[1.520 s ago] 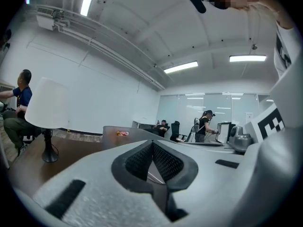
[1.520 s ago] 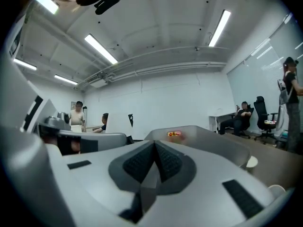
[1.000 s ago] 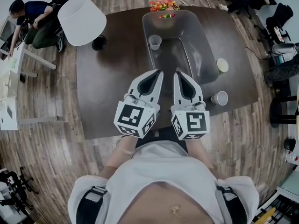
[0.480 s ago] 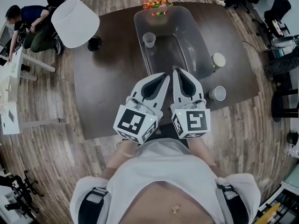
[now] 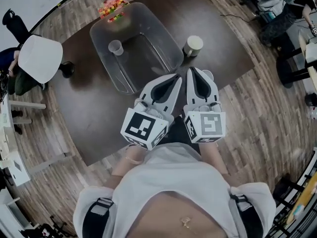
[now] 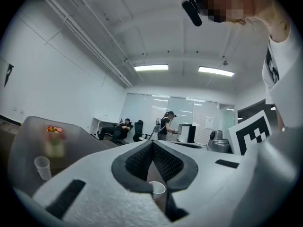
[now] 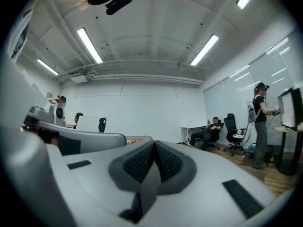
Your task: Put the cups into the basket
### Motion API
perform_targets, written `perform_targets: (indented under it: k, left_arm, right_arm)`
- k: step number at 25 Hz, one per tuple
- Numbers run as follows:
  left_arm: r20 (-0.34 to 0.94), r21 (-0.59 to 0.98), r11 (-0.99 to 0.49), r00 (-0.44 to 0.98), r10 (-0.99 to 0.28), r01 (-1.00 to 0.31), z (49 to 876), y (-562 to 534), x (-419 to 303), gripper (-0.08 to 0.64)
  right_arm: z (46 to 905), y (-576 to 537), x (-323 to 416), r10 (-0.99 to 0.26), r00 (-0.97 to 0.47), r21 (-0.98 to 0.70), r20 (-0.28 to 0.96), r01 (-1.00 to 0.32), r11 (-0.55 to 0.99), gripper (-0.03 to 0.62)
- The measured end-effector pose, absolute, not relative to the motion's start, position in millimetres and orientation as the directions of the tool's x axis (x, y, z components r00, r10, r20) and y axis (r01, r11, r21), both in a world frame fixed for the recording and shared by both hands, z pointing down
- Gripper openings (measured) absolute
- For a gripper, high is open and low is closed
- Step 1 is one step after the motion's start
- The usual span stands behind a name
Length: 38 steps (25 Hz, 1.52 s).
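Note:
A clear plastic basket (image 5: 153, 38) stands on the dark table (image 5: 89, 113), with one translucent cup (image 5: 115, 47) inside it at the left. A pale cup (image 5: 193, 44) stands on the table just right of the basket. Another cup (image 5: 208, 75) peeks out from behind my right gripper (image 5: 192, 72). My left gripper (image 5: 174, 78) is beside the right one, near the basket's near corner. Both are held over the table's near edge, shut and empty. In the left gripper view a cup (image 6: 156, 189) shows below the closed tips (image 6: 152, 144). The right gripper view shows its tips (image 7: 154, 143) touching.
A heap of small colourful things (image 5: 113, 6) lies behind the basket. A white rounded chair (image 5: 40, 57) and a dark base (image 5: 67, 68) stand left of the table. People sit and stand at desks across the room. Wooden floor surrounds the table.
The head view has swung, so the table and basket now sit further left and turned. The cup at the right is now partly hidden by my right gripper. Both grippers stay shut, side by side.

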<state>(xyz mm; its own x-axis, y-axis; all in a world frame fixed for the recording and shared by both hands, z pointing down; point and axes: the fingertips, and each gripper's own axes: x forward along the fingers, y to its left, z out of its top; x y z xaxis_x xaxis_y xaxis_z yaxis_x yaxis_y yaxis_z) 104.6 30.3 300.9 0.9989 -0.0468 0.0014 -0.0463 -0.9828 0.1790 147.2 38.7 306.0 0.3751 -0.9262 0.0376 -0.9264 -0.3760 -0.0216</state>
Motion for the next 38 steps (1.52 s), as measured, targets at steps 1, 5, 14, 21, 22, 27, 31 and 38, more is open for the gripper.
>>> perform_targets:
  k: [1,5,14,21,22,27,31,38]
  left_arm:
    - [0.007,0.176,-0.984,1.0,-0.022,-0.023,302,38,112,0.009]
    - [0.033,0.185,-0.982,0.998,0.048,0.041,312,63,139,0.009]
    - [0.112,0.265,-0.962,0.988,0.104,0.071,355,99,181,0.009]
    - [0.188,0.296,-0.955,0.981,0.048,-0.01,395,92,198,0.009]
    - [0.199,0.302,-0.953,0.979,0.039,-0.023,402,90,199,0.009]
    - [0.252,0.337,-0.939,0.967,0.021,-0.068,433,83,201,0.009]
    - [0.288,0.351,-0.931,0.958,0.009,-0.097,455,72,202,0.009]
    - [0.341,0.379,-0.916,0.94,0.009,-0.129,488,65,204,0.009]
  right_arm:
    - [306,48,156,-0.915,0.403,-0.029,0.038,-0.914,-0.404,0.014]
    - [312,79,182,-0.877,0.477,-0.027,0.053,-0.877,-0.479,0.014]
    - [343,131,224,-0.836,0.535,-0.016,0.127,-0.841,-0.541,0.015]
    - [384,129,244,-0.859,0.457,-0.02,0.23,-0.88,-0.474,0.158]
    - [391,127,247,-0.862,0.443,-0.025,0.245,-0.886,-0.463,0.179]
    - [426,116,252,-0.871,0.383,-0.062,0.308,-0.905,-0.42,0.27]
    - [456,105,252,-0.864,0.353,-0.082,0.358,-0.91,-0.406,0.302]
    - [496,94,258,-0.837,0.328,-0.048,0.437,-0.921,-0.386,0.371]
